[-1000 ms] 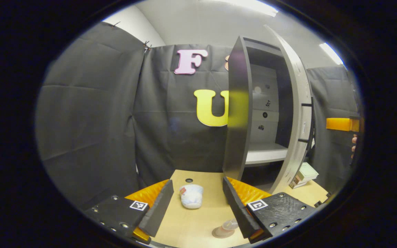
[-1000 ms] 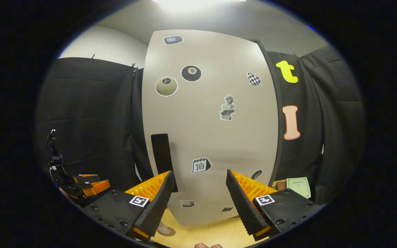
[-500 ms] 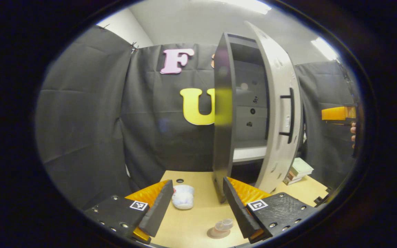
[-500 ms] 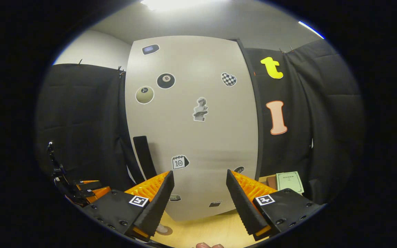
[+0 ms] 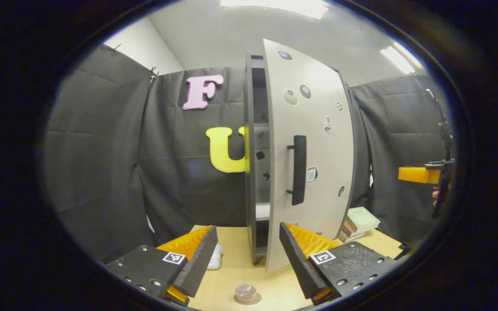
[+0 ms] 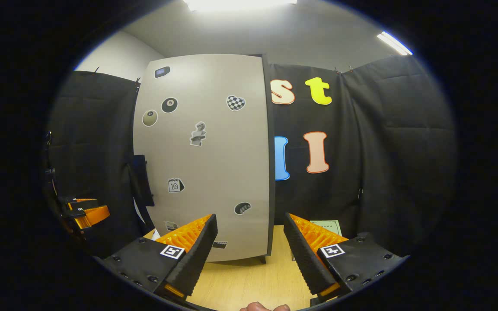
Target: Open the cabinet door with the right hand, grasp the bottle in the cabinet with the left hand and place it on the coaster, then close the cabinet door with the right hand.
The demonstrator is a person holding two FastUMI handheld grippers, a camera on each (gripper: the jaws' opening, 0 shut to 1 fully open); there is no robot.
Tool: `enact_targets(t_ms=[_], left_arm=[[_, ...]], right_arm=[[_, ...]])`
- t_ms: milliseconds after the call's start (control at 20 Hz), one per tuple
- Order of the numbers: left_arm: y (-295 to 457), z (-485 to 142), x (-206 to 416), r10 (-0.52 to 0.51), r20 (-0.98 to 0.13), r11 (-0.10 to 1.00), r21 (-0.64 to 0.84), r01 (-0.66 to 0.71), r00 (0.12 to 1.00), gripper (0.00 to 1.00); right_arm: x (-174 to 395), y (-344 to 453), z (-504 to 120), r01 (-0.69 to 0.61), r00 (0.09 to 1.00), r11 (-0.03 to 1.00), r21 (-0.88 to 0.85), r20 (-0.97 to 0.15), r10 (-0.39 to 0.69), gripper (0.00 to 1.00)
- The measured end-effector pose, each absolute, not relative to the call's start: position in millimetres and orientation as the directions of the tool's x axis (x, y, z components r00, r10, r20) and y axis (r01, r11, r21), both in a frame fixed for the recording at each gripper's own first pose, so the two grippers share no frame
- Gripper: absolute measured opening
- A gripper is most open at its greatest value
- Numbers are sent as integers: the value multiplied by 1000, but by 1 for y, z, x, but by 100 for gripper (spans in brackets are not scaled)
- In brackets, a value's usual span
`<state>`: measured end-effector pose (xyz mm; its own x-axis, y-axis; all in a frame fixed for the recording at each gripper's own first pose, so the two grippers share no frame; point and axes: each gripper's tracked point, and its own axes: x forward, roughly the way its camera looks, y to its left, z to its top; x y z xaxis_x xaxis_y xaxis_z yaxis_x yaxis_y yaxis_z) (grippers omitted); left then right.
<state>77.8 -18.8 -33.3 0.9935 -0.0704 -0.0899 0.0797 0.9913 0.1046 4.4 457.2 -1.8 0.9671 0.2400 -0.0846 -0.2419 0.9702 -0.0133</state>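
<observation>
In the left gripper view, the left gripper [image 5: 247,252] hangs over the table [image 5: 270,289] with its jaws spread wide and nothing between them. A white bag [image 5: 215,256] lies just beyond its left finger. The bottle [image 5: 245,292] stands on the coaster [image 5: 249,299] between the fingers, close to the camera. Ahead of the gap stands the cabinet [image 5: 250,172], its door [image 5: 314,142] a narrow crack from shut, the handle [image 5: 298,169] facing the camera. Books [image 5: 358,222] lie past the right finger.

In the right gripper view, the right gripper [image 6: 249,248] is open and empty, the door [image 6: 205,155] ahead and left of it.
</observation>
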Motion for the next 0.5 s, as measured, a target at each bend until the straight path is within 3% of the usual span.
enact_targets(t_ms=[500], left_arm=[[-89,-19,21,9,-46,990,138,-2,999,87]], right_arm=[[-22,351,-28,-228,968,973,-13,-106,226,98]])
